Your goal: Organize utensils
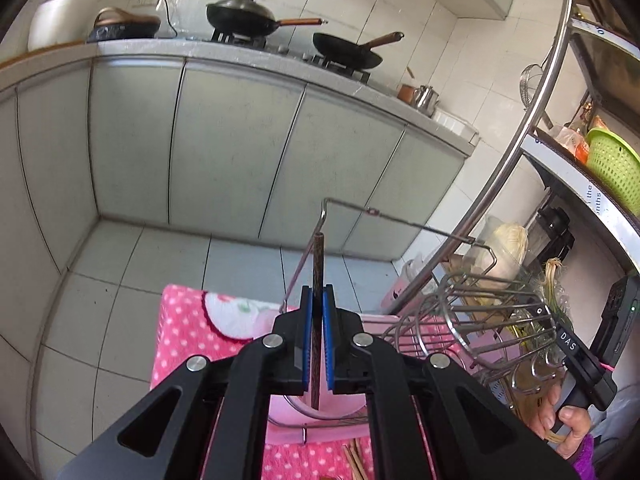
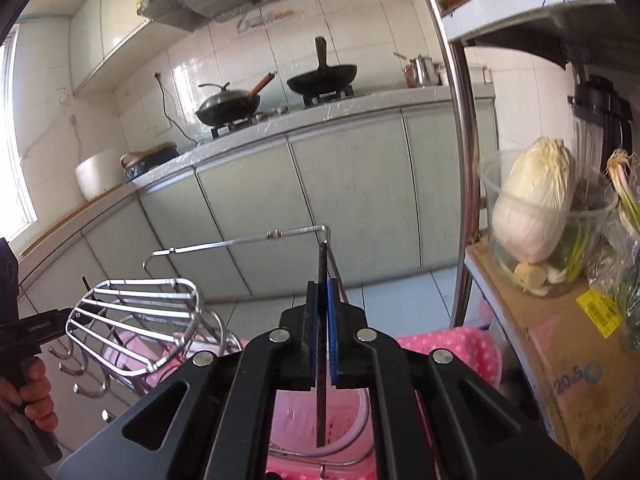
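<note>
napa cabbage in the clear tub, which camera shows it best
The right wrist view: the napa cabbage stands large and unobstructed in its clear tub on the shelf. In the left wrist view the cabbage is small, near the right edge, partly behind the wire rack.

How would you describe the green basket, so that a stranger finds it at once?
Look in the left wrist view at the metal shelf rack along the right side of the kitchen. On its upper shelf, at the right edge of the picture, sits the green basket. It is bright lime plastic, pierced with small holes; nothing else nearby has that colour.
</note>
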`<state>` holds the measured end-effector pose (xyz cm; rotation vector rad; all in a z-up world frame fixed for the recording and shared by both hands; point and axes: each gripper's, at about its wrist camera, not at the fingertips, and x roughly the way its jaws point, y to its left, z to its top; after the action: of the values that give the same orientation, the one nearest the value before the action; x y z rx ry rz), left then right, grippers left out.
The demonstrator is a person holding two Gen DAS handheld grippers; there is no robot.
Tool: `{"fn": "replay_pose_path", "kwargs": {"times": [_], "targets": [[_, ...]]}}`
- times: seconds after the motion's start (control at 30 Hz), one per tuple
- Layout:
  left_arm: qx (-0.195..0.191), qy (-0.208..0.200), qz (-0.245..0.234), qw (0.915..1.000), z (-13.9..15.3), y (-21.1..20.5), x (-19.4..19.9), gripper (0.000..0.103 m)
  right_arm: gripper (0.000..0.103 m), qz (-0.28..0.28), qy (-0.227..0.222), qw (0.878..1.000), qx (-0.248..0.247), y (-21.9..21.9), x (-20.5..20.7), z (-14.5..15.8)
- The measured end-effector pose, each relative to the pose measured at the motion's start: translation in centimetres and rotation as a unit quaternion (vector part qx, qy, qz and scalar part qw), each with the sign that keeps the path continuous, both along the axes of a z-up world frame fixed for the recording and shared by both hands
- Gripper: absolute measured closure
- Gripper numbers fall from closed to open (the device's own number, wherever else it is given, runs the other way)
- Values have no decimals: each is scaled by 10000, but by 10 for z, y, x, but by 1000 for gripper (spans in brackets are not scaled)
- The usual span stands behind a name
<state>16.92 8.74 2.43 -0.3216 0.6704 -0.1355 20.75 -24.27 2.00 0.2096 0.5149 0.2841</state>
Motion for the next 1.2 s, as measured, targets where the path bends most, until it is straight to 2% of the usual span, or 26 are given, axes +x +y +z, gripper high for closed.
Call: {"fn": "replay_pose_path", "kwargs": {"times": [0.2, 0.27, 0.3, 0.33, 0.4, 0.63, 0.83, 1.07, 1.2], "targets": [[7, 124, 14, 9999, -6, -6, -1, 95, 97, 155, 426, 9989, -148, 7, -1, -6], [-6, 137, 6, 9999, -4, -6, -1, 84, 89, 212, 671, 9975, -113, 6, 4, -10], [16, 153, 41, 9999, -3, -5, -2, 72, 78, 230, 742, 9970, -67, 5, 4, -12], [21, 138, 78, 9999, -1, -5, -1, 68, 68, 234, 752, 9969, -21, 3, 3, -12], [46, 69, 168, 9998, 5, -2, -5, 68, 64, 223, 658, 9976, -8, -1, -4, -6], [74, -271, 378, 9989, 28, 13, -38, 66, 63, 68, 386, 9992, -2, -19, -41, 12], [-94, -274, 319, 9991, 27, 17, -79, 66, 63, -56, 360, 9993, 3, -31, -89, 8], [-362, 347, -51, 9987, -7, 2, -108, 66, 63, 184, 875, 9960, 31, -28, -126, -25], [-268, 839, -243, 9958, -43, -13, -115, 66, 63, 325, 1221, 9920, 26, -20, -135, -50]]}}
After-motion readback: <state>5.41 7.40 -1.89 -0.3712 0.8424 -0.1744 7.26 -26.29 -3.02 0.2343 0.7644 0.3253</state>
